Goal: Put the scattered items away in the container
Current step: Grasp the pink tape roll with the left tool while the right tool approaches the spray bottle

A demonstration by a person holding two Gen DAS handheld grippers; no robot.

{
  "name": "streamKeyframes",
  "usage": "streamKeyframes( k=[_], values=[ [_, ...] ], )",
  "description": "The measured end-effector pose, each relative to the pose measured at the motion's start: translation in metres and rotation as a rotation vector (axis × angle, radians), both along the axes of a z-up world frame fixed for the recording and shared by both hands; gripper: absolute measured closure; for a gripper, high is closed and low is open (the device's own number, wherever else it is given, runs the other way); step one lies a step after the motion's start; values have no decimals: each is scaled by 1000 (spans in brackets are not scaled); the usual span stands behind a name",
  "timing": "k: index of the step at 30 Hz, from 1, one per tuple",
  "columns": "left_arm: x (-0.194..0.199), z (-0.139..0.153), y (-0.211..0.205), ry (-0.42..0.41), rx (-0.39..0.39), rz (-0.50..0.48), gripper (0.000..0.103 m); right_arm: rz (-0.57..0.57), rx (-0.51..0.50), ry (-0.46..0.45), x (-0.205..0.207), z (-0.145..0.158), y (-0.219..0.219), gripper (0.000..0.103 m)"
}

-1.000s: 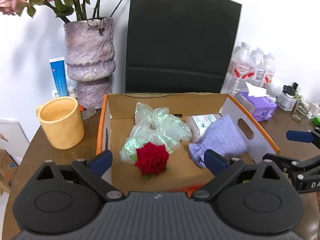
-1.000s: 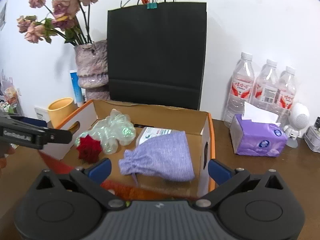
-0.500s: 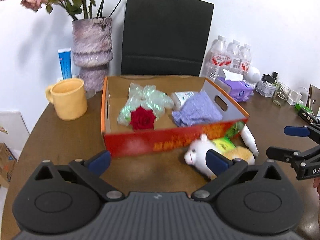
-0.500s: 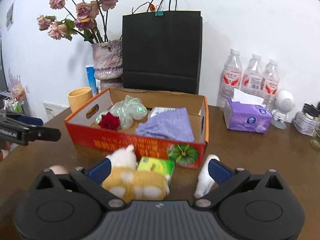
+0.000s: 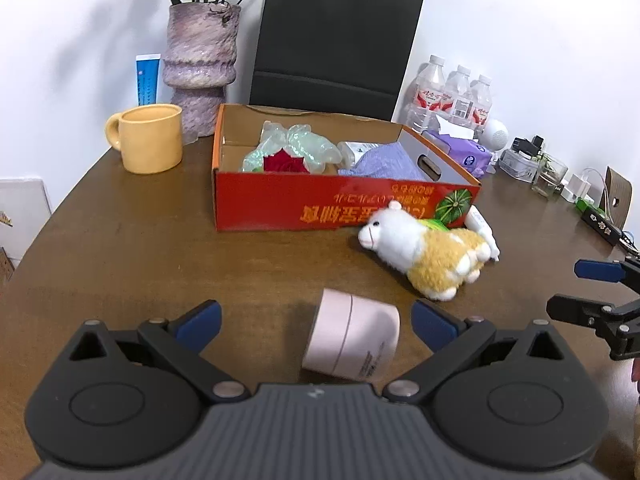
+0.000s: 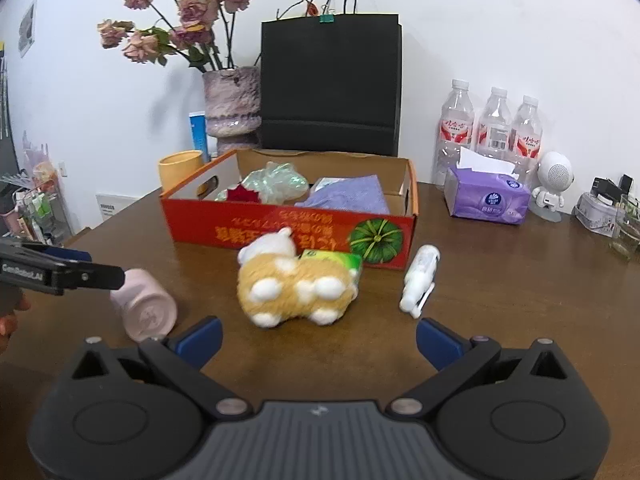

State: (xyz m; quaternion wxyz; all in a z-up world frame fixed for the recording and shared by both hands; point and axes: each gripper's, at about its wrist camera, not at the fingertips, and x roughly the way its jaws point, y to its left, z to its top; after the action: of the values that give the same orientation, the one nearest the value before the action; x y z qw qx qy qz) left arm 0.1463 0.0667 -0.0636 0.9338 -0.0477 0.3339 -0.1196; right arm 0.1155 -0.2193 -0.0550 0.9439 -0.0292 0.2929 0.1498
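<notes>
Red box [image 5: 344, 210] holds red rose [image 5: 285, 161], clear wrap [image 5: 298, 145], purple pouch [image 5: 384, 164]. Both tongs [image 5: 316, 322] [image 6: 318, 336] wide open, empty.

From my left camera the plush [image 5: 430, 258] hides most of the green packet [image 5: 434, 224]; at three o'clock my right gripper [image 5: 592, 290] runs off-frame; the box [image 5: 344, 208] print is unreadable.

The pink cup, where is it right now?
The pink cup lies tipped on the brown table, between the open left gripper's fingers, nearer than the plush alpaca.
</notes>
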Motion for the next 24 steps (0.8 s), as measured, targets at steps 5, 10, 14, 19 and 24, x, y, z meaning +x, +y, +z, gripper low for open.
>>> streamKeyframes(
  k=[5,10,14,19,24],
  values=[
    [-21,-10,5,-4,-20,22,0,-14,3,-9,-21,-8,4,0],
    [-37,-18,9,-13,-31,46,0,-44,45,3,-36,-15,0,0],
    [-42,-21,2,-33,18,32,0,-62,56,25,-39,-21,-4,0],
    [-40,-25,-5,-41,55,26,0,-78,65,37,-40,-24,-8,0],
    [-36,-29,-7,-40,59,18,0,-81,61,44,-39,-26,-8,0]
  ],
)
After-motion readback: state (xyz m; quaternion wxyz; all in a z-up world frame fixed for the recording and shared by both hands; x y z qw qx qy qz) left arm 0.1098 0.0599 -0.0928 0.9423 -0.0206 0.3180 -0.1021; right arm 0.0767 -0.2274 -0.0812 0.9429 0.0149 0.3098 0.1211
